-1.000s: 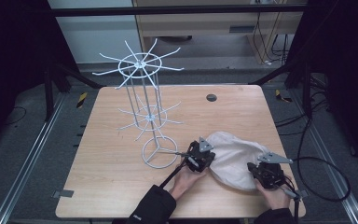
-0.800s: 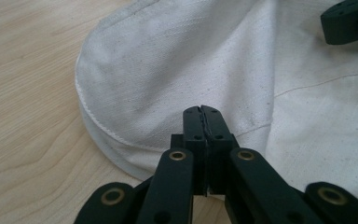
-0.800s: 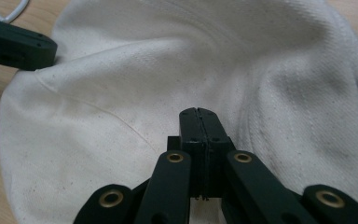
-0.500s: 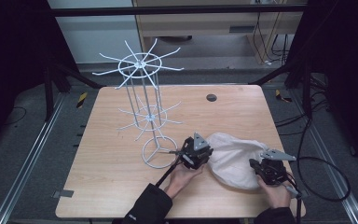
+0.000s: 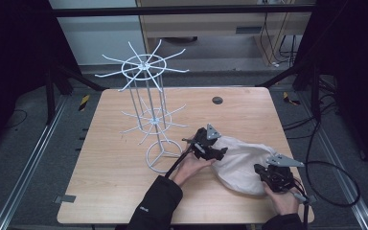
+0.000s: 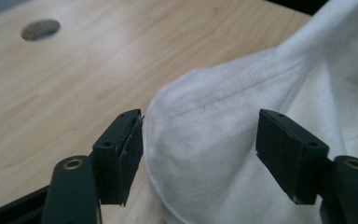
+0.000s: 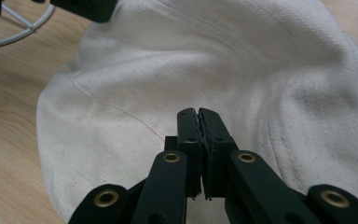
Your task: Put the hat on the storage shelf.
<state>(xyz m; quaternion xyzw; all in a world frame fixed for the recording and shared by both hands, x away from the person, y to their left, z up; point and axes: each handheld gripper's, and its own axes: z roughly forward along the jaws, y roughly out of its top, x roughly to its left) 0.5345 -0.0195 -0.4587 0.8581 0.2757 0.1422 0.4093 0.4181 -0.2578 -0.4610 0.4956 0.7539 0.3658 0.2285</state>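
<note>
A white cloth hat (image 5: 242,165) lies crumpled on the wooden table (image 5: 124,191) at the front right. My left gripper (image 5: 219,152) is at its left edge. In the left gripper view this gripper (image 6: 198,149) stands open, its jaws straddling the hat's stitched rim (image 6: 214,140). My right gripper (image 5: 263,172) rests at the hat's front right side. In the right gripper view its jaws (image 7: 198,114) are pressed together over the hat's crown (image 7: 168,70), and no fabric is visibly pinched between them.
A tall white wire rack (image 5: 146,62) with radiating hooks stands left of the hat, its ring base (image 5: 160,155) close to my left hand. A round hole (image 5: 217,100) is set in the table's far side. Cables (image 5: 335,191) trail off the right edge.
My left gripper has shifted a little away from the person along the hat's left edge. The right gripper has stayed almost still.
</note>
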